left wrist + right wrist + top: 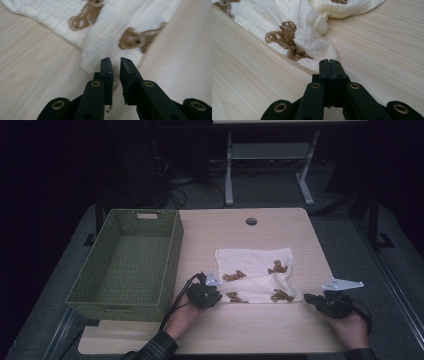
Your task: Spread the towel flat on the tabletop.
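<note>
— Cream cloth (256, 275) with brown bears lies mid-bench, right of the green basket (129, 262). From the high view I see the whole piece: its long axis runs left to right across the bench (280, 330), and the near half looks folded or rumpled over itself.

— What do my gripper views add?

— The left gripper view gives the cloth's near-left corner (100, 50) just ahead of my left gripper (115, 61), with two bears printed on it. The fingers (106, 70) stand a little apart, a narrow gap between them, nothing in it. The corner lies under or just beyond the tips; I cannot tell if they touch it.

— And the right?

— The right gripper view shows the near-right corner (312, 42) bunched into a soft fold, one bear on it, pointing toward my right gripper (329, 61). Those fingers (324, 72) are pressed together, and I see no cloth between them. The corner ends just ahead of the tips.

— The high view adds?

— Both hands low at the near edge: left gripper (204, 294) at the cloth's left corner, right gripper (327, 302) just off its right corner. The basket holds nothing.
</note>
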Tool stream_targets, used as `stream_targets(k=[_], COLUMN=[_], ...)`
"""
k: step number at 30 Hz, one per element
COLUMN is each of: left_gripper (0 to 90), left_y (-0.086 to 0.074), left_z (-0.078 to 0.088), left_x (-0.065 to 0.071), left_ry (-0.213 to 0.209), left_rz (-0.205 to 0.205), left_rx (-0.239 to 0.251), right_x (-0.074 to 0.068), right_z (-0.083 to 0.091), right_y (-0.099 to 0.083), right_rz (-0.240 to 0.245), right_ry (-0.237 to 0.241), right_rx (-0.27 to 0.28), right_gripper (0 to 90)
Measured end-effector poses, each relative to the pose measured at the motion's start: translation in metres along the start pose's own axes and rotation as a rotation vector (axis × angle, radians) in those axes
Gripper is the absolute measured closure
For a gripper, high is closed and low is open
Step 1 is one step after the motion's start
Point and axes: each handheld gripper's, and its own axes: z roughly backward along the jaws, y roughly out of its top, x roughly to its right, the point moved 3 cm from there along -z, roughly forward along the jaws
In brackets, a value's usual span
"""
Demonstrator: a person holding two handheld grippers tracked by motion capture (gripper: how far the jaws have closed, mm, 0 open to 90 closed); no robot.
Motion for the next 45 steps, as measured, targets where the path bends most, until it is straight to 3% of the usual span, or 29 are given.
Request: stream_targets(k=[4, 9, 13, 15, 19, 23, 27, 31, 32, 37, 45], left_gripper=[78.9, 72.2, 68.7, 67.9, 83.0, 85.7, 85.9, 86.2, 86.3, 86.3, 86.2], left_y=[0.000, -0.006, -0.007, -0.007, -0.006, -0.005, -0.001, 0.001, -0.002, -0.012, -0.027], left_z=[-0.004, 0.009, 0.008, 0.003, 0.002, 0.006, 0.020, 0.033, 0.037, 0.046, 0.051], left_x=[-0.004, -0.004, -0.001, 0.002, 0.001, 0.001, 0.002, 0.008, 0.012, 0.027, 0.042], left_ry=[-0.017, -0.041, -0.071, -0.064, -0.033, -0.057, -0.082, -0.119, -0.147, -0.185, -0.221], left_rz=[0.019, 0.037, 0.025, 0.007, 0.006, 0.030, 0.052, 0.061, 0.073, 0.079, 0.070], left_rx=[0.003, 0.019, 0.007, -0.007, -0.012, -0.010, 0.046, 0.085, 0.095, 0.113, 0.099], right_x=[0.000, 0.000, 0.000, 0.000, 0.000, -0.001, -0.003, -0.008, -0.010, -0.017, -0.029], right_z=[0.000, 0.000, -0.001, 0.000, 0.000, 0.002, 0.010, 0.019, 0.023, 0.039, 0.053], right_y=[0.000, 0.000, 0.000, 0.000, 0.000, 0.001, 0.003, -0.001, -0.005, -0.017, -0.036], right_rz=[0.001, -0.002, -0.005, 0.001, 0.005, 0.011, 0.011, 0.028, 0.031, 0.039, 0.037], right_ry=[-0.002, 0.000, 0.001, 0.001, 0.002, 0.003, 0.004, 0.002, 0.001, 0.000, 0.008], right_rx=[-0.001, -0.002, -0.008, -0.003, 0.001, 0.013, 0.039, 0.053, 0.050, 0.063, 0.055], right_gripper=[89.0, 89.0, 89.0, 89.1, 89.1, 89.1, 89.1, 89.1, 89.2, 89.1, 89.1])
